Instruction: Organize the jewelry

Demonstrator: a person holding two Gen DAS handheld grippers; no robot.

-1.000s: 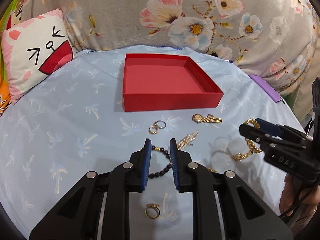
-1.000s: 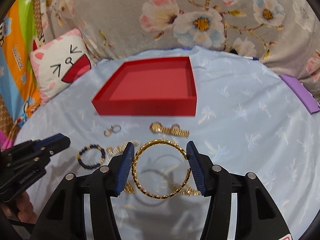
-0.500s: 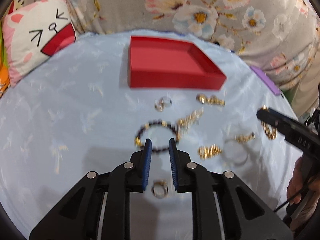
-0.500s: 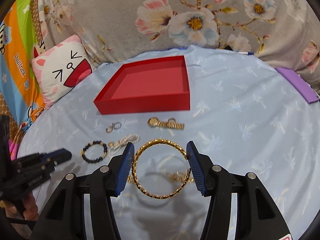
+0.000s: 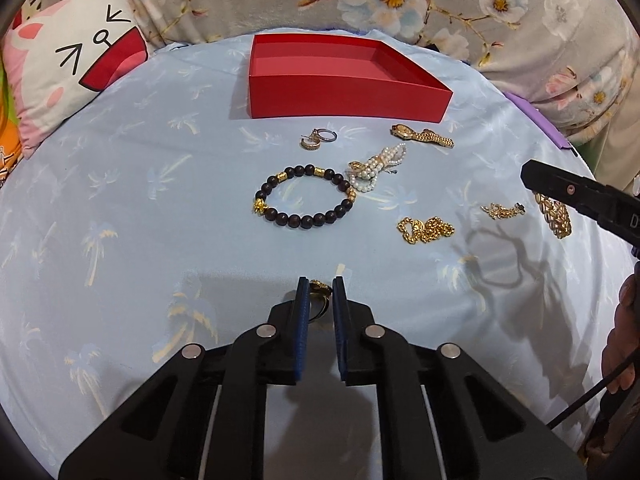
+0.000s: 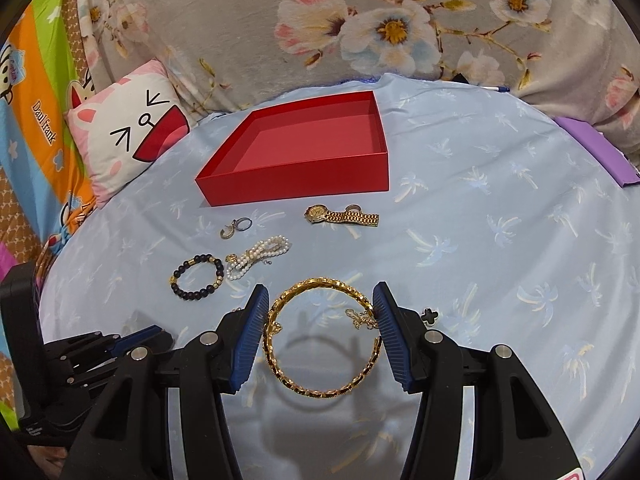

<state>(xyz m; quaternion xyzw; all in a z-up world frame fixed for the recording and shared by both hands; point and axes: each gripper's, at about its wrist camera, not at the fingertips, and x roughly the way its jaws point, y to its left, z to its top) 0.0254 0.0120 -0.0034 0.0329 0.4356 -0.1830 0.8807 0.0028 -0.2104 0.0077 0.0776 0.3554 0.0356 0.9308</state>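
While the right gripper point(image 6: 320, 312) is holding the gold bangle point(image 6: 322, 340) spanned across its wide-spread jaws, the ring of chain is hanging clear above the blue cloth point(image 6: 500, 248), its shadow falling on the cloth beneath it. The red box point(image 6: 304, 160) is lying ahead of this gripper and a little to the left, its near wall facing the fingers, so the bangle is sitting almost in line with the opening and the carry looks like a forward reach slightly leftward. The bangle's plane is lying roughly flat between the pads, so it should be dropping in level once the jaws widen.

The left gripper point(image 5: 319, 292) is sitting low and near the cloth's front edge, its jaws narrowed around a small gold ring point(image 5: 320, 287); whether the pads are actually pinching it cannot be told. From this gripper the red box point(image 5: 344, 96) is lying straight ahead but well apart, with the dark bead bracelet point(image 5: 306, 196), the pearl strand point(image 5: 376, 166) and the loose earrings point(image 5: 318, 138) lying between. The gold watch point(image 6: 340, 216) is resting just before the box's near wall. Judging by position, the right gripper is the nearer one to the box.
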